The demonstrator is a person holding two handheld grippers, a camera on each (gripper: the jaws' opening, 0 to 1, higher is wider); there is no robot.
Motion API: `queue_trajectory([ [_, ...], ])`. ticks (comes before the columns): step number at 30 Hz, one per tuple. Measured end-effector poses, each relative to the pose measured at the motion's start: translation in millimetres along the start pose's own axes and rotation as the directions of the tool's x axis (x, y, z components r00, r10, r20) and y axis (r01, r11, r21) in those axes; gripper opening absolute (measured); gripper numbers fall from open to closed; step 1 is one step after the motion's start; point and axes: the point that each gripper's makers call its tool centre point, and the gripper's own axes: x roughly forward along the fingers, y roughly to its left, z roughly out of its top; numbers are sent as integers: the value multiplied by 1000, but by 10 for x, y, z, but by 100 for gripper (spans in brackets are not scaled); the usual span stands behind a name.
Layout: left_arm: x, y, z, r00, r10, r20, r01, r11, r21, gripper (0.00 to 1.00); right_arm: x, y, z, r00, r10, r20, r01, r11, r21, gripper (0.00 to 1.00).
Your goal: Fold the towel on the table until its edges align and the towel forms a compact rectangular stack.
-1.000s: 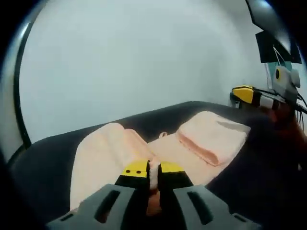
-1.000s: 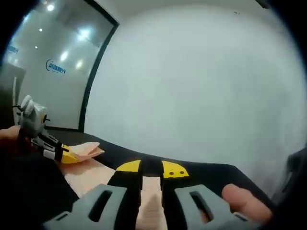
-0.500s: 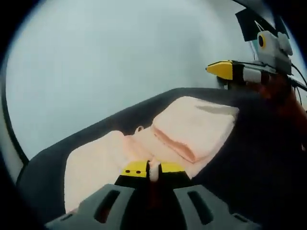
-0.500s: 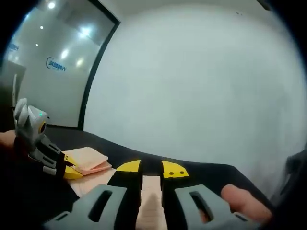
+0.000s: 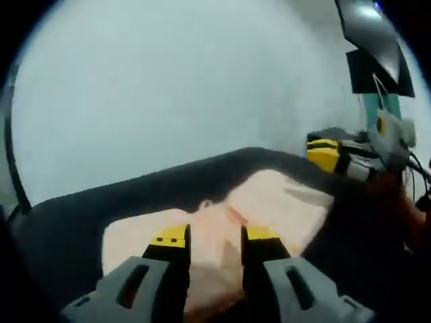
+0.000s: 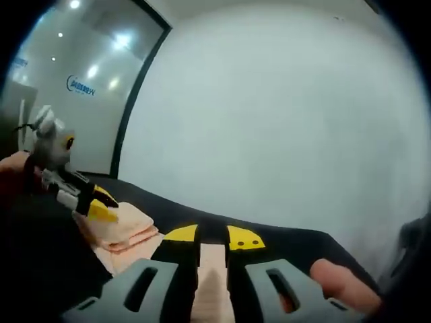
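A peach towel (image 5: 283, 202) lies partly folded on the black table (image 5: 74, 215), one folded layer resting on the rest. My left gripper (image 5: 217, 235) is low over it with its yellow-tipped jaws spread apart; towel cloth shows loose in the gap. In the right gripper view the towel (image 6: 124, 225) is a folded stack at the left, and the left gripper (image 6: 101, 208) hovers just over it. My right gripper (image 6: 212, 237) is shut on a strip of the towel's edge. From the left gripper view, the right gripper (image 5: 330, 153) is at the towel's far right side.
A white wall (image 5: 168, 87) stands close behind the table. A glass partition (image 6: 60, 87) with ceiling lights reflected is at the left. A person's finger (image 6: 337, 282) rests beside my right gripper, and a hand (image 6: 13, 171) holds the left one.
My left gripper's jaws have parted and let go of the towel they pinched before. In the right gripper view the left gripper has lifted slightly. The right gripper has kept its hold.
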Motion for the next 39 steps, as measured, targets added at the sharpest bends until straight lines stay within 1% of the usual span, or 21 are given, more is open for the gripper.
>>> queue_trajectory([
  [1, 47, 94, -86, 999, 18, -34, -18, 1000, -4, 26, -2, 0, 7, 1000, -1, 3, 1, 1000, -6, 12],
  [2, 124, 149, -167, 998, 7, -67, -7, 1000, 4, 26, -2, -4, 9, 1000, -3, 4, 3, 1000, -12, 12],
  [3, 228, 220, -205, 997, 2, -72, -1, 1000, 7, 26, 0, -9, 6, 1000, -6, 4, 6, 1000, -16, 12],
  [5, 370, 436, -302, 994, 51, -92, -52, 999, 0, 26, 6, -19, -10, 1000, -6, -2, 6, 1000, -13, 12],
  [7, 461, 404, -391, 994, 13, -109, -11, 1000, 20, 26, 9, -20, -24, 1000, -5, -7, 5, 1000, -9, 12],
  [9, 528, 251, -467, 992, -44, -122, 43, 999, -7, 26, 11, -20, -32, 1000, -5, -10, 5, 1000, -15, 12],
  [10, 550, 204, -515, 989, -49, -141, 50, 999, 8, 26, 12, -19, -30, 1000, -5, -10, 5, 1000, -16, 12],
  [12, 581, 215, -491, 991, -15, -134, 28, 995, 95, 25, 15, -9, -24, 1000, -2, -8, 1, 1000, -19, 12],
  [17, 613, 114, -427, 990, -47, -137, 67, 987, 145, 20, 35, -72, -109, 999, -23, -45, 22, 999, -23, 12],
  [19, 582, 189, -399, 991, -7, -137, 34, 980, 198, 21, 35, -106, -134, 998, -28, -52, 28, 1000, -2, 12],
  [20, 576, 233, -384, 990, 14, -137, 14, 979, 203, 21, 39, -113, -161, 998, -27, -61, 28, 999, 18, 12],
  [22, 606, 262, -304, 994, 17, -111, 5, 982, 189, 21, 57, -77, -242, 996, -4, -92, 10, 998, 62, 12],
  [24, 663, 215, -292, 992, -26, -127, 46, 986, 160, 21, 91, 0, -362, 990, 31, -140, -17, 995, 96, 12],
  [26, 773, 178, -281, 988, -70, -138, 86, 989, 118, 21, 104, 4, -520, 978, 20, -208, -2, 996, 88, 12],
  [28, 857, 104, -401, 972, -130, -197, 159, 978, 135, 20, 97, -49, -696, 961, -3, -277, 20, 998, 60, 12],
  [31, 862, 0, -390, 973, -165, -164, 191, 969, 155, 19, 86, 51, -903, 931, 60, -359, -6, 989, 150, 12],
  [33, 853, -21, -380, 970, -185, -157, 208, 967, 148, 18, 183, 155, -972, 924, 101, -368, -45, 987, 157, 15],
  [35, 800, -118, -384, 960, -236, -151, 264, 942, 206, 13, 226, 239, -1005, 923, 118, -367, -86, 991, 102, 18],
  [36, 777, -143, -379, 959, -241, -147, 268, 940, 211, 13, 234, 265, -1019, 922, 117, -368, -95, 992, 77, 18],
  [38, 716, -212, -399, 953, -265, -143, 293, 928, 231, 12, 252, 296, -1054, 919, 122, -376, -98, 992, 81, 18],
  [39, 697, -264, -414, 945, -293, -144, 319, 922, 220, 12, 259, 297, -1059, 918, 127, -376, -102, 991, 85, 18],
])
